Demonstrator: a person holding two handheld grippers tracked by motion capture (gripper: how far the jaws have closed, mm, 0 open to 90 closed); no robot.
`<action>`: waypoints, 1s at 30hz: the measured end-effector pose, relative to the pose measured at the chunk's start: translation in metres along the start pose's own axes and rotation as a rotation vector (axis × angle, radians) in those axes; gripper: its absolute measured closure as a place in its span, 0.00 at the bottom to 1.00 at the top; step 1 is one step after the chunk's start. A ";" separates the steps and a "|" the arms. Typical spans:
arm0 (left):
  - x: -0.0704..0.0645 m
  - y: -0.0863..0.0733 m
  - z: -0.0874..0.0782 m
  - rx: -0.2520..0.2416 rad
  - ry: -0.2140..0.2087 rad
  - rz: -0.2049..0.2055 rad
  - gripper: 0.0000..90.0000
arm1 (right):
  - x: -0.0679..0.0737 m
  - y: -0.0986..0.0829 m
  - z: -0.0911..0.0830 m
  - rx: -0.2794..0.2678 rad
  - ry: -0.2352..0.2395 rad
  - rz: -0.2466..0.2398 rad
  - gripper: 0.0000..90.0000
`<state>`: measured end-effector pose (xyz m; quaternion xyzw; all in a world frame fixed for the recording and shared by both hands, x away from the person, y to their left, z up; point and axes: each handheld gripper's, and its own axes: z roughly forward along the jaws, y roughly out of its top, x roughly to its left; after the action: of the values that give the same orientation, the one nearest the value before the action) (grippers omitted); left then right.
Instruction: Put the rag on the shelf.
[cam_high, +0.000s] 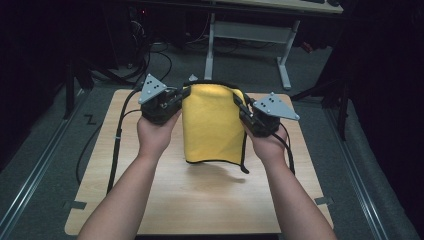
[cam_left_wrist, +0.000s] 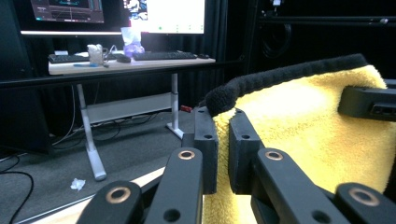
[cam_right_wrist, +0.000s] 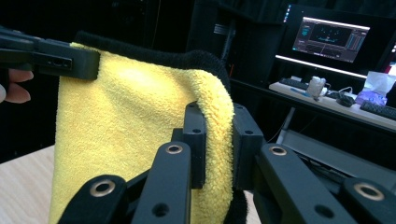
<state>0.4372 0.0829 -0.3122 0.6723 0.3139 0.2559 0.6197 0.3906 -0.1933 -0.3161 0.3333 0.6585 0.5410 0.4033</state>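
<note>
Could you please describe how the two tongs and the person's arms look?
Both the left tongs and the right tongs are black, with flat block-shaped jaws on arms fixed by brass-coloured rivets. Each carries a grey three-cornered plate with dark dots on top, and a black cable trails from each. The forearms are bare, with no sleeves in view.

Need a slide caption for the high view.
Both tongs, left and right, hold a yellow towel above the table.

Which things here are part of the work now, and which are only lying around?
In use:
yellow towel, held up above the wooden table
left claw, shut on the towel
right claw, shut on the towel

Lying about:
desk with keyboard and monitors
cables on floor
</note>
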 end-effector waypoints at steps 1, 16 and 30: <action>0.002 0.001 0.003 0.004 0.001 0.000 0.94 | -0.001 0.001 0.002 0.000 -0.001 0.000 0.89; 0.026 0.009 0.045 0.035 0.028 0.011 0.93 | -0.028 -0.003 0.044 0.026 -0.024 0.041 0.89; 0.054 0.001 0.077 0.095 0.032 0.005 0.92 | -0.050 -0.012 0.081 0.065 -0.010 0.018 0.89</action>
<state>0.5298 0.0713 -0.3211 0.6977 0.3337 0.2530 0.5813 0.4854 -0.2035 -0.3265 0.3549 0.6706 0.5214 0.3905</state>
